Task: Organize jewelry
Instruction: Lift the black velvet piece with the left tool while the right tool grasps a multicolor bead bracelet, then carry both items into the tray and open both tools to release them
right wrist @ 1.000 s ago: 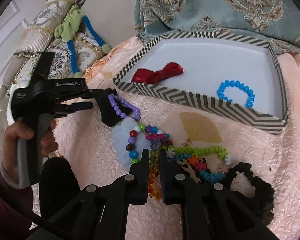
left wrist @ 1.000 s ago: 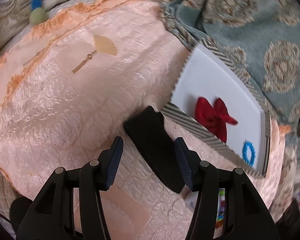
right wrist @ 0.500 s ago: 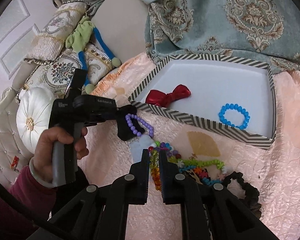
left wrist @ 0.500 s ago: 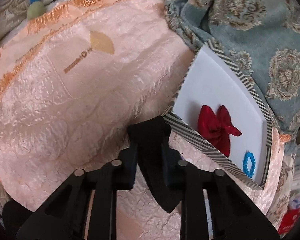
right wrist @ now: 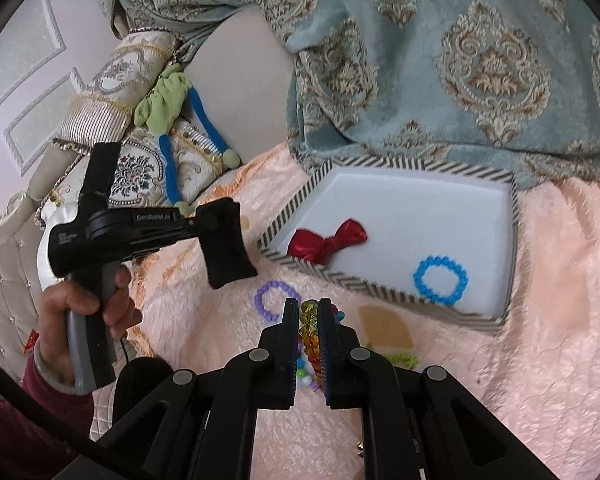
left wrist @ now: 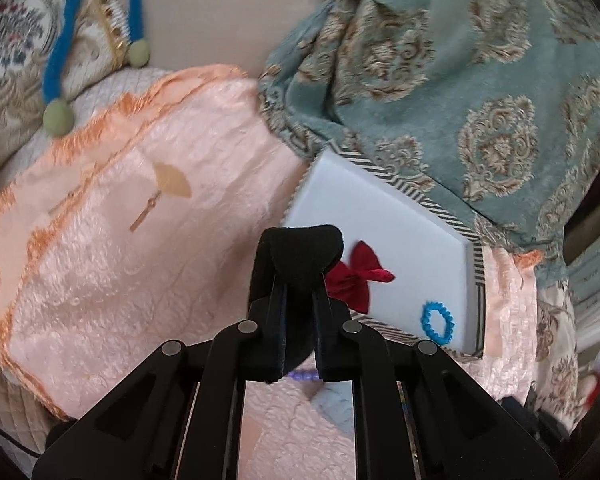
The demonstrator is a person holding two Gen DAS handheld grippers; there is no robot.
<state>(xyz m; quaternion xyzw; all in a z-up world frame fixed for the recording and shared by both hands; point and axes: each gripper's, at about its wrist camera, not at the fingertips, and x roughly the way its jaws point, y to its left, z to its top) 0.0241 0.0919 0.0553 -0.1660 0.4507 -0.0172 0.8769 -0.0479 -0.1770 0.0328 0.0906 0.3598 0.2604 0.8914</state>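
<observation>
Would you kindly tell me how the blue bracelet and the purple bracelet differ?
The blue bracelet lies inside the striped tray; the purple bracelet lies outside it on the pink cloth. Blue looks larger and brighter; purple smaller and paler. Both are beaded rings lying flat, untouched.

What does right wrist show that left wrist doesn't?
Right wrist only: the right gripper shut on a multicolored bead strand, the whole purple bracelet lying on the pink cloth, and the person's left hand on the left gripper's handle.

Left wrist only: the left gripper seen from behind, its fingers pinching the black pouch.

Both: the striped tray holding the red bow and blue bracelet, and the black pouch.
</observation>
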